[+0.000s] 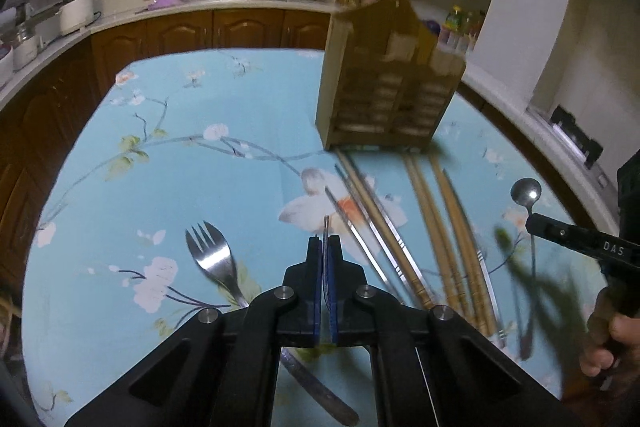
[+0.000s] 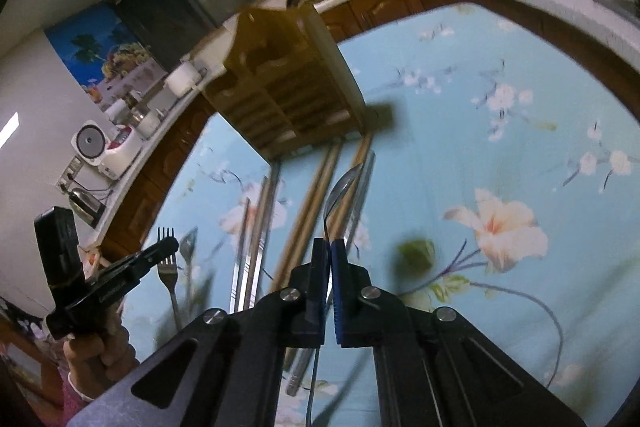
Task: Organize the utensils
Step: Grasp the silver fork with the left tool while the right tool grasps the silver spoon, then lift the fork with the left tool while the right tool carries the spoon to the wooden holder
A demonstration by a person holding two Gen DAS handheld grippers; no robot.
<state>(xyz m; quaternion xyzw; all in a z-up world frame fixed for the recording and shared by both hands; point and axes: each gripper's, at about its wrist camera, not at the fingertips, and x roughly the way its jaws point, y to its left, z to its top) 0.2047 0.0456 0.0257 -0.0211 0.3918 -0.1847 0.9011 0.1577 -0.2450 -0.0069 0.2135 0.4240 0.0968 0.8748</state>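
Left wrist view only: your left gripper [image 1: 325,251] clenched on thin utensil [image 1: 326,227], seen edge-on. Right wrist view: your right gripper [image 2: 329,255] grasping spoon [image 2: 340,191]. Wooden holder [image 1: 384,83] upright on surface [image 1: 224,99]; contents unclear.

Floral tablecloth [image 1: 208,99]; perhaps a rice cooker [image 2: 105,149]

so the count on the blue floral tablecloth [image 1: 180,155]: one wooden utensil holder [image 1: 384,83]; one fork [image 1: 214,259] lying flat; two spoons, one [image 1: 526,193] pinched in the right gripper [image 2: 327,255] and one [image 1: 326,227] edge-on in the left gripper [image 1: 325,247]; chopsticks [image 1: 452,227] are blurry, several wooden and metal ones, can't tell exactly how many
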